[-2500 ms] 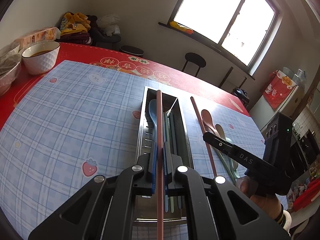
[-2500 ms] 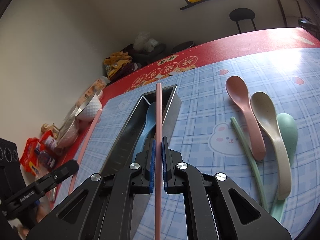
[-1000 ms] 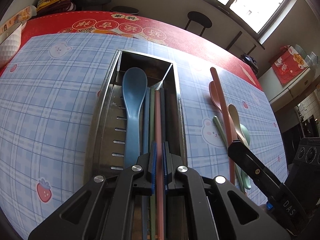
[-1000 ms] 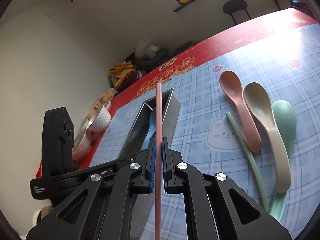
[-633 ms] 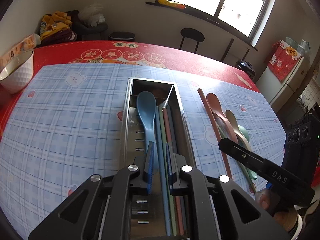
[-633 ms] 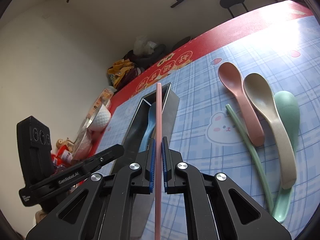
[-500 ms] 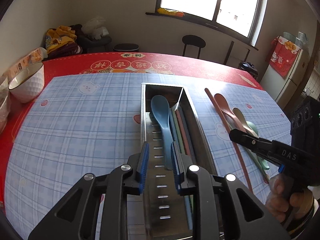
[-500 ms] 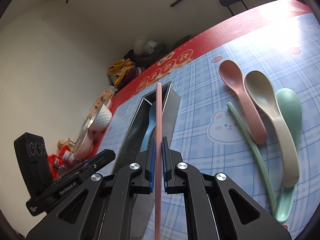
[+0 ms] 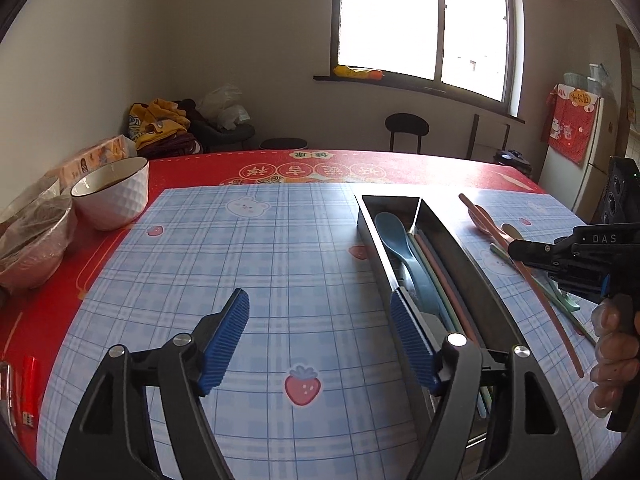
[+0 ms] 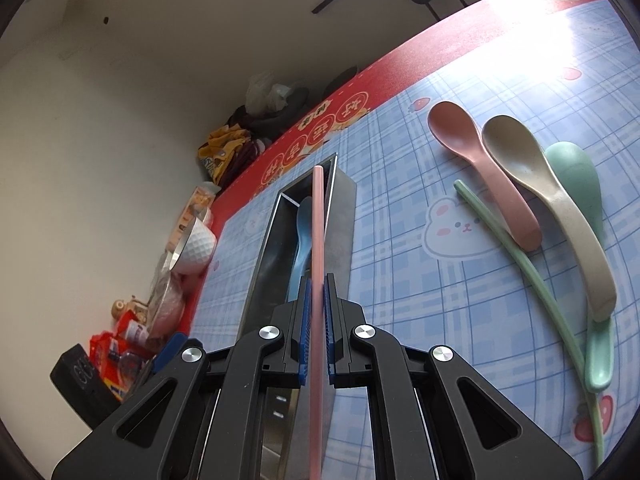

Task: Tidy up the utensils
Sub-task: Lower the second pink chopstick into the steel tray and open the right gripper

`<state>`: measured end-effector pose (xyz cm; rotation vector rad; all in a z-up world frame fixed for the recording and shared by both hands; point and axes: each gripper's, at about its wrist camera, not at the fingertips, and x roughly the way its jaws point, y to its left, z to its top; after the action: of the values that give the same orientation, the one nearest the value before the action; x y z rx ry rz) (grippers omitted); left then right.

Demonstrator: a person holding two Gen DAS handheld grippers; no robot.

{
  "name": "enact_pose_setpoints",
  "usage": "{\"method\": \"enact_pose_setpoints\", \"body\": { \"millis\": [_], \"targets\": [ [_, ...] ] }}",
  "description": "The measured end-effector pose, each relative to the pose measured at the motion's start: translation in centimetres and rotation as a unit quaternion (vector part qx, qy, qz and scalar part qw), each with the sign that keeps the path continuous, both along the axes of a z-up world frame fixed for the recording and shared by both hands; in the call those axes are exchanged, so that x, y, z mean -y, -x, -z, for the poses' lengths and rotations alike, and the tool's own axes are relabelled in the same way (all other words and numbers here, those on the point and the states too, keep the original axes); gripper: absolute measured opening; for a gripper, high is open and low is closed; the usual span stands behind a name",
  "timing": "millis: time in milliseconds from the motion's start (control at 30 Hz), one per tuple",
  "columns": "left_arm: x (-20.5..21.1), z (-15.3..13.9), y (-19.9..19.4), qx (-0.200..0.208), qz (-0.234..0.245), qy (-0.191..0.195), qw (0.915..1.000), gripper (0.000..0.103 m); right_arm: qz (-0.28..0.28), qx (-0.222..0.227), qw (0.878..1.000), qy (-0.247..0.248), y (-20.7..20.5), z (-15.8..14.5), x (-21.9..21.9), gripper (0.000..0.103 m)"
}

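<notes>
My left gripper hangs over the blue checked mat, left of the metal tray; its jaws are opening wide with nothing between them. In the tray lie a blue spoon and several chopsticks, one of them pink. My right gripper is shut on a second pink chopstick, held above the tray and pointing along it. To its right on the mat lie a pink spoon, a beige spoon, a green spoon and a green chopstick.
A white bowl and a plastic-covered bowl stand on the red tablecloth at the far left. Small packets lie at the left edge. A person's hand holds the right gripper's handle.
My left gripper let go of the pink chopstick, which now lies in the tray, opened wide and swung back and left off the tray. The right gripper kept its chopstick and barely moved.
</notes>
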<state>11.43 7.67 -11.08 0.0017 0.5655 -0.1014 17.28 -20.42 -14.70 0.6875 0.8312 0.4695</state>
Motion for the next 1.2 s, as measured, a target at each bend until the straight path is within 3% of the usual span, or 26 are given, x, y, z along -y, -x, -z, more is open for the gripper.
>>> {"method": "enact_pose_setpoints", "body": {
  "millis": [167, 367, 633, 867, 1200],
  "targets": [
    [-1.0, -0.8, 0.8, 0.031, -0.004, 0.022, 0.9993, 0.097, 0.026, -0.003, 1.000, 0.004, 0.3, -1.4, -1.1, 0.006],
    [-1.8, -0.5, 0.7, 0.022, -0.011, 0.049, 0.9985, 0.097, 0.049, -0.002, 0.999, 0.020, 0.2, -1.9, -3.6, 0.006],
    [-1.1, -0.5, 1.3, 0.035, -0.011, 0.027, 0.9989, 0.097, 0.050, 0.038, 0.990, 0.123, 0.7, -2.2, -6.7, 0.006],
    [-1.4, -0.5, 1.2, 0.033, -0.015, 0.036, 0.9987, 0.097, 0.050, 0.034, 0.989, 0.137, 0.4, -2.1, -7.2, 0.006],
    [-1.6, -0.4, 1.1, 0.028, -0.015, 0.043, 0.9986, 0.097, 0.049, 0.064, 0.979, 0.188, 1.0, -2.5, -8.5, 0.006]
  ]
}}
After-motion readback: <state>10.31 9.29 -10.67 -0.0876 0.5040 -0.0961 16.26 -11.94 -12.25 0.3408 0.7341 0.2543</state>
